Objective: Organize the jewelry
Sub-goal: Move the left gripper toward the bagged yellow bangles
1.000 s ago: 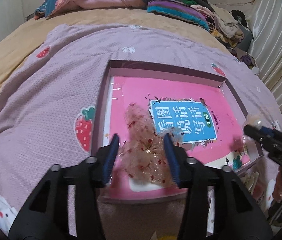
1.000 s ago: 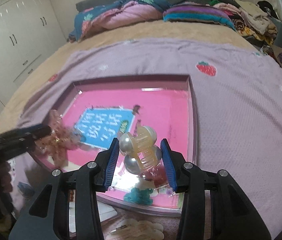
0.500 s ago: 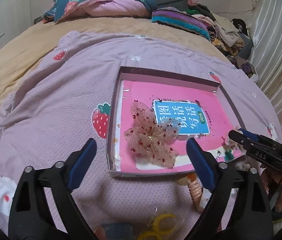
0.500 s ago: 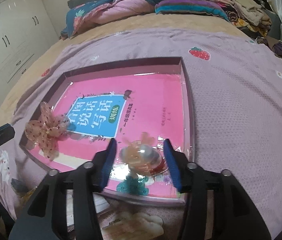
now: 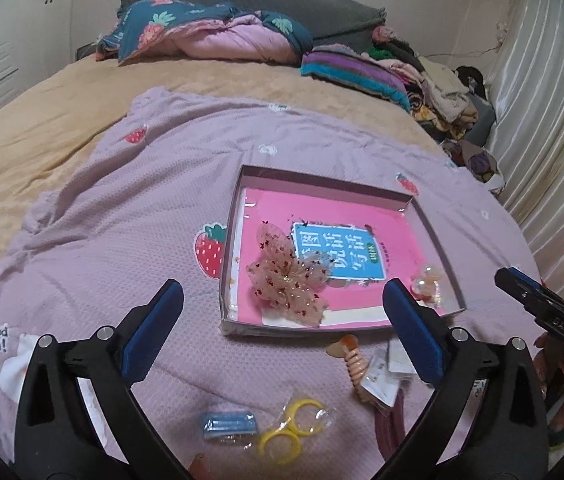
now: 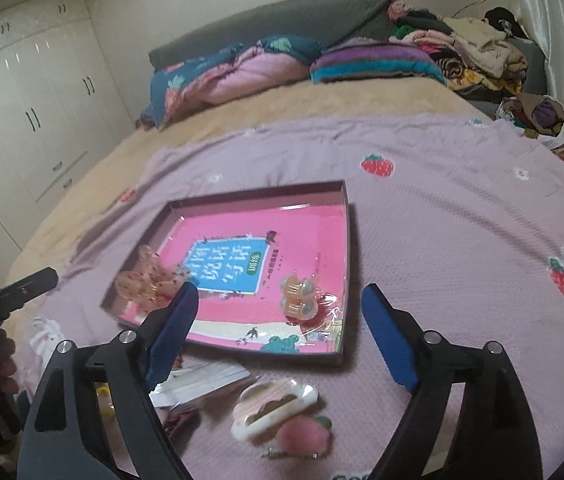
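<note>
A shallow purple box (image 5: 238, 216) (image 6: 345, 248) with a pink book in its bottom lies on the lilac blanket. A sheer pink bow (image 5: 287, 280) (image 6: 144, 280) lies at its near left. A pearl hair claw (image 5: 425, 278) (image 6: 297, 296) lies at its near right. My left gripper (image 5: 282, 320) is open and empty, held above the blanket in front of the box. My right gripper (image 6: 278, 332) is open and empty, near the box's front edge. Loose pieces lie in front of the box: yellow rings (image 5: 287, 424), a blue clip (image 5: 228, 426), a coiled hair tie (image 5: 353, 364), a white-and-pink claw clip (image 6: 270, 408).
A pink plush clip (image 6: 301, 436) lies beside the white claw clip. Small plastic packets (image 5: 381, 380) (image 6: 202, 380) lie by the box's front edge. Folded quilts (image 5: 210, 36) and a clothes pile (image 5: 433, 84) sit at the far side of the bed. White wardrobes (image 6: 22, 120) stand at left.
My left gripper opened, released the bow into the box and pulled back. My right gripper opened, released the pearl claw into the box and pulled back.
</note>
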{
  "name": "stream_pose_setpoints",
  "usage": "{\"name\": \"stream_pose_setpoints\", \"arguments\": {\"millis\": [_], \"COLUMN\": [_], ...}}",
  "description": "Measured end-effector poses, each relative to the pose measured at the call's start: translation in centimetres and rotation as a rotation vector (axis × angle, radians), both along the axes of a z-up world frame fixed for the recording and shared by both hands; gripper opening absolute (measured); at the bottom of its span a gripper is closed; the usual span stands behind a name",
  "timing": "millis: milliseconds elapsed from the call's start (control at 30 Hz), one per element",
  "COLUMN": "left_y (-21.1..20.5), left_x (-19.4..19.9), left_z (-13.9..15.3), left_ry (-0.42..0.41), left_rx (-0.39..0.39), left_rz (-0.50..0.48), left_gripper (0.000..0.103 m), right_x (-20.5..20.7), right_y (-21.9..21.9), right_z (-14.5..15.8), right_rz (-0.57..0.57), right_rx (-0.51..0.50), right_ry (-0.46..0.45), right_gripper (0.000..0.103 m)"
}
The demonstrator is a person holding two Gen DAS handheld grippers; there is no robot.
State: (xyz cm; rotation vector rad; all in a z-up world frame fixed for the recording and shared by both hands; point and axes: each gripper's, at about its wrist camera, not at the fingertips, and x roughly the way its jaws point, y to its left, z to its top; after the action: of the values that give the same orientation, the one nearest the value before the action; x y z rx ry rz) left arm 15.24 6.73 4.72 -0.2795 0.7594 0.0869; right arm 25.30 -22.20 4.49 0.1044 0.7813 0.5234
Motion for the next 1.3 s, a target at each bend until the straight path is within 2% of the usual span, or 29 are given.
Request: {"name": "stream_pose_setpoints", "arguments": {"millis": [267, 600, 1067, 1300], "left_y": [-0.8, -1.2, -1.5, -2.6], "left_x": [-2.4, -4.9, -7.7, -9.0], "left_z": [2.0, 3.0, 1.4, -0.3], "left_ry": [-0.048, -0.078, -0.042, -0.003], "left_rx": [0.007, 0.009, 0.032, 0.059], "left_rz": [-0.014, -0.029, -0.038, -0.077], "left_gripper": [0.094, 0.093, 0.093, 0.094], "right_x": [-3.1, -6.8, -11.0, -12.8], "right_y": [-1.7, -2.4, -0.8, -0.1], "right_z": [3.2, 4.9, 4.1, 2.8], "right_rz": [0.009, 0.037, 0.116, 0.149], "right_rx": [0.027, 0.022, -0.052, -0.105], "right_ry": [-0.064, -0.115, -0.148, -0.142], "right_gripper": [0.087, 0.088, 0.088, 0.088]}}
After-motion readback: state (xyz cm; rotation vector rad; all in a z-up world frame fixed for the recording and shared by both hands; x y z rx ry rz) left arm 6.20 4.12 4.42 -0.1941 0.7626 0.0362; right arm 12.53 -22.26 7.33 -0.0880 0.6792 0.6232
